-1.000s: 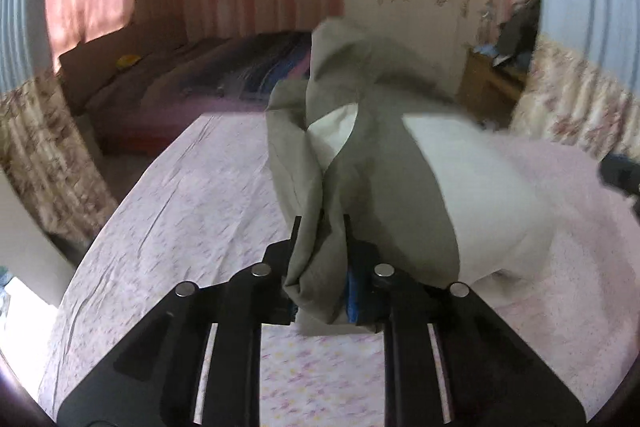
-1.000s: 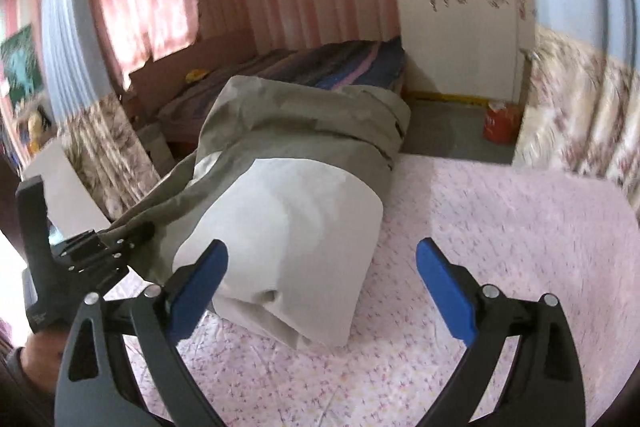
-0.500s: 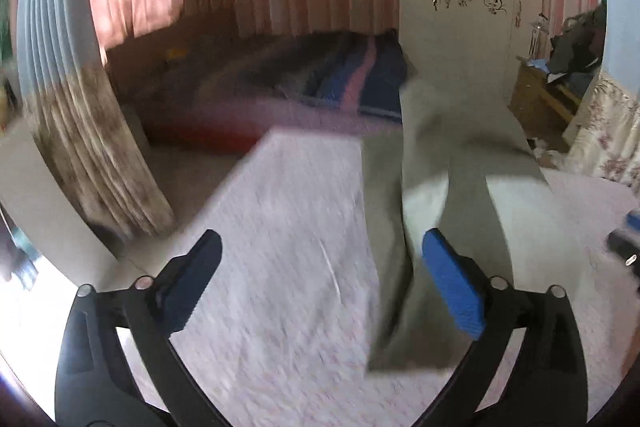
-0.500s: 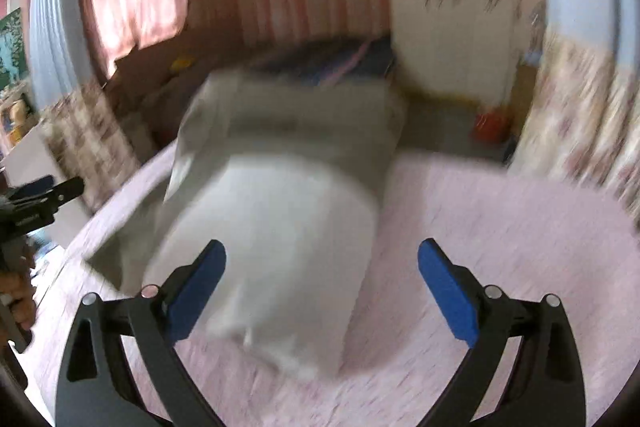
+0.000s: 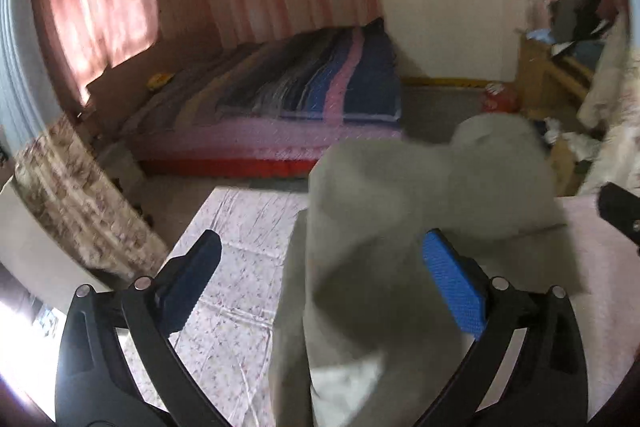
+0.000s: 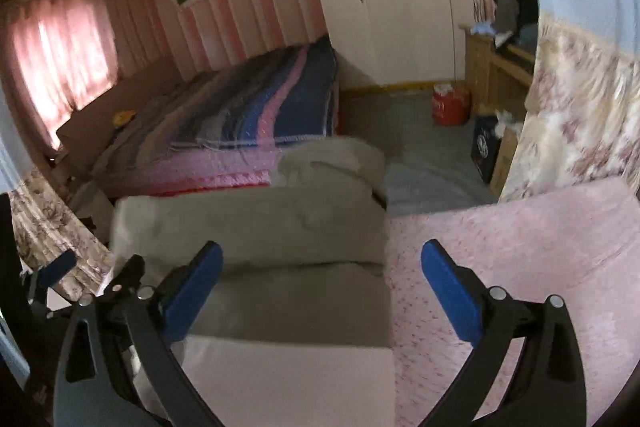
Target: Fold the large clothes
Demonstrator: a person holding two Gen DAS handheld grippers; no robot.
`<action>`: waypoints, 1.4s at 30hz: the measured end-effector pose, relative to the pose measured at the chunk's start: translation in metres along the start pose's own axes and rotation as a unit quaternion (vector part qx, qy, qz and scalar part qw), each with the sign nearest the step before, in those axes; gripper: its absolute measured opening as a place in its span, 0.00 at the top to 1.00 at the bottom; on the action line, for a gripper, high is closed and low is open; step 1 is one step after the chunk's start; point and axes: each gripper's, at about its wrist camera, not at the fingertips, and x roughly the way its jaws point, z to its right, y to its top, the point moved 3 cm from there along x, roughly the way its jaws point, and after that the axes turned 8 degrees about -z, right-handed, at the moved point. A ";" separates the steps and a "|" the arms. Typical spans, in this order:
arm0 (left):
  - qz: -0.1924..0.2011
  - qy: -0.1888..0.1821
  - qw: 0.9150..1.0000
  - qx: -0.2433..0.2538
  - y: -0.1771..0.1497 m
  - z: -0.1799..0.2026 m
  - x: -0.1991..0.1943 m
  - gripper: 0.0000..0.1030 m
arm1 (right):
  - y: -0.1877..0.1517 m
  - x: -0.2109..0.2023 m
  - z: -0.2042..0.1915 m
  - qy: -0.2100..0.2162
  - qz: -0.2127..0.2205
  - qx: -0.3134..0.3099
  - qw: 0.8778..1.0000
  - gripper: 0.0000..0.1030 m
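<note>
Garment [image 6: 280,239], soft grey-beige folded slab

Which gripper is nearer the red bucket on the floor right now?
Right, probably. The right gripper hangs over the folded garment, facing the red bucket. The left gripper sits on the garment's far side.

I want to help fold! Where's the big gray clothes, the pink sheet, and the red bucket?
gray garment [image 6: 280,227], right wrist view, on its folded upper layer.
pink sheet [image 6: 520,247], right wrist view, on bare fabric.
red bucket [image 6: 450,105], right wrist view, on its side wall.
</note>
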 end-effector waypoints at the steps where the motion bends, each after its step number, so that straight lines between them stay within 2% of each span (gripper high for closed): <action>1: -0.009 -0.004 1.000 -0.010 0.004 -0.003 0.013 0.03 | 0.000 0.012 0.000 -0.004 -0.006 0.003 1.000 0.03; 4: -0.029 -0.023 0.999 -0.039 -0.006 -0.011 0.046 0.03 | 0.000 0.055 0.007 -0.006 -0.044 0.025 0.999 0.03; 7: -0.042 -0.032 0.998 -0.043 -0.015 -0.011 0.071 0.03 | 0.001 0.084 0.008 -0.024 -0.054 0.012 0.998 0.03; 10: -0.051 -0.047 0.996 -0.051 -0.018 -0.014 0.092 0.03 | -0.003 0.112 0.009 -0.021 -0.078 0.005 0.997 0.03; 12: -0.063 -0.074 0.993 -0.073 -0.022 -0.020 0.105 0.03 | -0.005 0.125 0.013 -0.024 -0.089 0.010 0.996 0.03; 15: -0.090 -0.093 0.986 -0.106 -0.025 -0.034 0.127 0.03 | -0.008 0.145 0.021 -0.010 -0.125 0.028 0.992 0.03; 18: -0.110 -0.094 0.984 -0.107 -0.027 -0.035 0.143 0.03 | -0.008 0.157 0.022 -0.005 -0.152 0.028 0.988 0.02; 22: -0.112 -0.062 0.989 -0.077 -0.024 -0.025 0.145 0.03 | -0.010 0.158 0.020 -0.016 -0.158 0.021 0.987 0.02; 24: -0.104 -0.069 0.990 -0.072 -0.024 -0.026 0.140 0.03 | -0.009 0.144 0.019 -0.013 -0.139 0.015 0.990 0.02; 25: -0.103 -0.087 0.988 -0.075 -0.025 -0.031 0.136 0.03 | -0.008 0.134 0.020 -0.008 -0.126 0.009 0.992 0.02; 26: -0.105 -0.100 0.986 -0.076 -0.026 -0.036 0.129 0.03 | -0.007 0.112 0.020 0.007 -0.100 0.000 0.995 0.02; 28: -0.085 -0.106 0.988 -0.077 -0.031 -0.053 0.099 0.03 | -0.006 0.069 0.022 0.040 -0.061 -0.018 0.997 0.02; 30: -0.075 -0.122 0.986 -0.086 -0.046 -0.069 0.069 0.03 | -0.013 0.036 0.028 0.048 -0.046 -0.037 0.997 0.02; 32: -0.070 -0.144 0.982 -0.098 -0.066 -0.077 0.049 0.03 | -0.035 0.004 0.040 0.062 -0.033 -0.057 0.996 0.02; 36: -0.047 -0.160 0.982 -0.092 -0.117 -0.072 0.011 0.03 | -0.079 -0.015 0.064 0.052 -0.046 -0.072 0.995 0.02; 42: -0.028 -0.169 0.982 -0.085 -0.146 -0.055 -0.015 0.03 | -0.127 -0.028 0.081 0.052 -0.053 -0.052 0.996 0.02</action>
